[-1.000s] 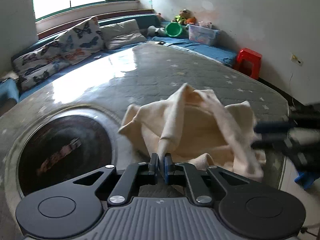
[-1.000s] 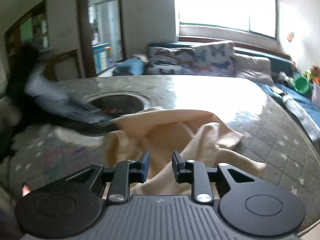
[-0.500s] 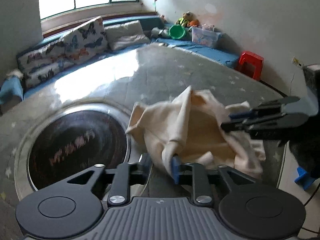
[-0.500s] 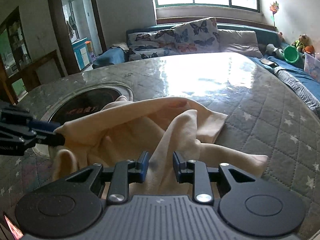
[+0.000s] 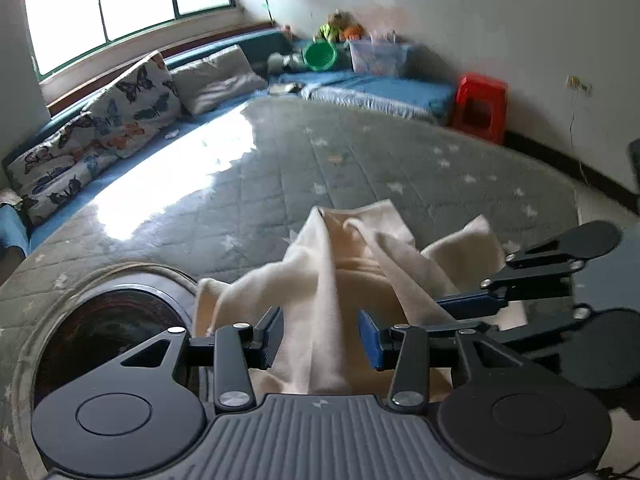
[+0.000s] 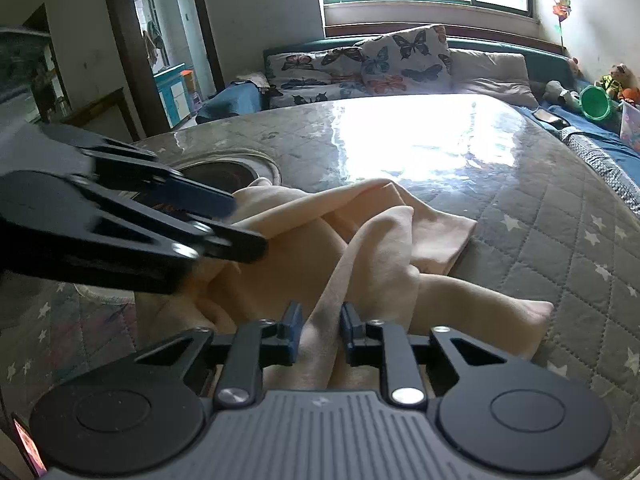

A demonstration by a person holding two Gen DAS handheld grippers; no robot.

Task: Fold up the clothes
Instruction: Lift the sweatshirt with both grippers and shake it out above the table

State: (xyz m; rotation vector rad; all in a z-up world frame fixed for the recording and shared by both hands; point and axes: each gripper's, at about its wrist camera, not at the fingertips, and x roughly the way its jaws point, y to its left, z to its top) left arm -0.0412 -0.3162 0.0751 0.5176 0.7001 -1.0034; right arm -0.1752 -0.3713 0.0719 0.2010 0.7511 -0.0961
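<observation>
While the cream garment (image 5: 352, 280) lies crumpled on the near mattress (image 5: 360, 168), your left gripper (image 5: 320, 334) and right gripper (image 6: 317, 330) gape around raised folds (nothing pinched); you're regrasping, so close on an edge next.

Soft, matt cream cloth garment (image 5: 352, 276) lies rumpled between the matt black plastic left tongs (image 5: 320, 334) and right tongs (image 6: 319, 330), whose blue pads look rubbery. Beyond them, a quilted grey star-print mattress (image 5: 360, 168) gleams under glossy clear plastic film; a glossy red plastic stool (image 5: 480, 106) stands far right.
</observation>
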